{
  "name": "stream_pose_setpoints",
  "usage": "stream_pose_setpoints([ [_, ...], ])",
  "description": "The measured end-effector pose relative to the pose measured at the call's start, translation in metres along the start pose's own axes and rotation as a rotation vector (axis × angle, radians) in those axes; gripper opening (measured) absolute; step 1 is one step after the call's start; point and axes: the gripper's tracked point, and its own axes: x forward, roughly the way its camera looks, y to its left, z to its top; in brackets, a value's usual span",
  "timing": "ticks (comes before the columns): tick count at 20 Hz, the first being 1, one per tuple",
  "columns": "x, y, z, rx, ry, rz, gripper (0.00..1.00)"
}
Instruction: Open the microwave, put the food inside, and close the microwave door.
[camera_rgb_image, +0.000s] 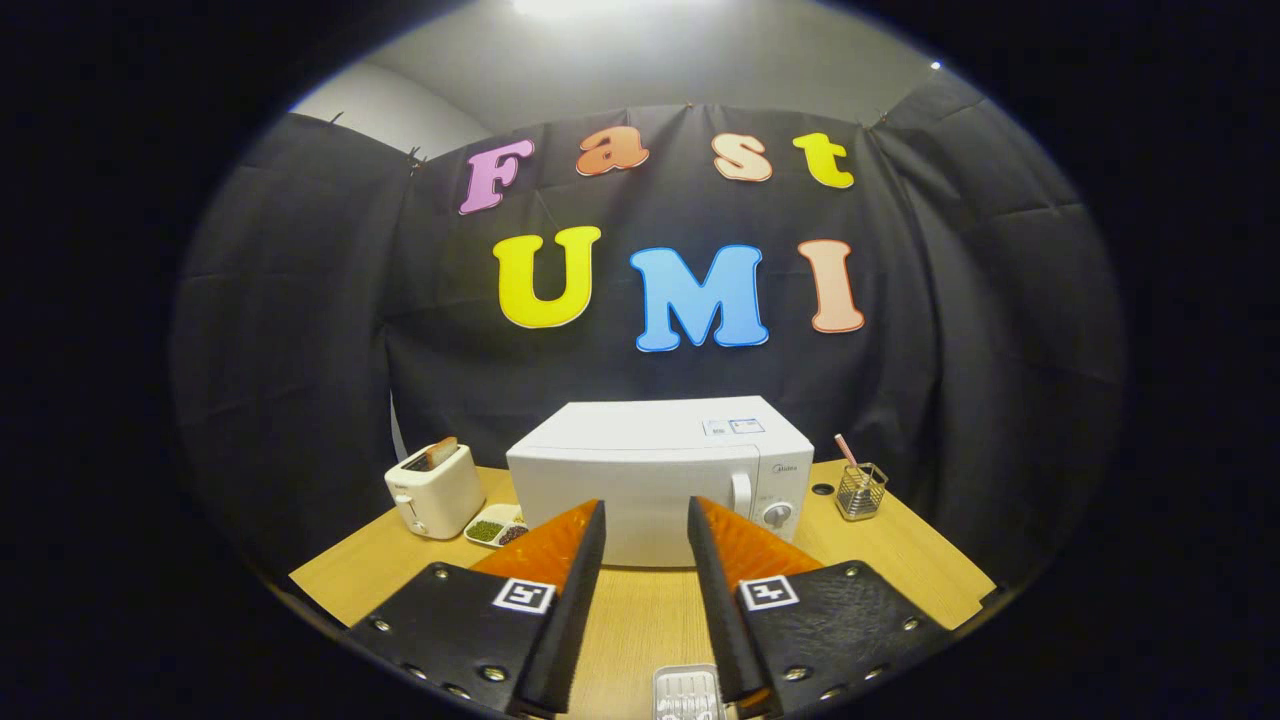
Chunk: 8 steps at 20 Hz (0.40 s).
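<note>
While jaws gape empty, closed microwave (640, 490) ahead — toaster (434, 491) beside it, utensil rack (861, 491) opp. side

We see the gripper (646, 515) held level above the table, facing forward, fingers (572, 560) spread wide apart with nothing between them and touching nothing. Both fingers angle slightly inward toward their tips. We see no hand.

The fingers (590, 545) hide the lower corners of the microwave (660, 470) door. Left of the microwave, the dish (497, 527) is partly behind a finger, its contents too small to tell. A tray (687, 693) below the microwave is cut off by the edge.
</note>
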Motion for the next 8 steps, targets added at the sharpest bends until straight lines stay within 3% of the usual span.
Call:
stream_pose_setpoints([
  [1, -0.003, -0.001, -0.001, -0.001, -0.004, 0.002, 0.63],
  [2, -0.006, -0.004, -0.003, -0.004, -0.005, -0.002, 0.86],
  [3, -0.010, -0.009, -0.004, -0.001, -0.003, -0.005, 0.94],
  [8, -0.017, -0.019, -0.002, 0.026, -0.023, -0.012, 0.97],
])
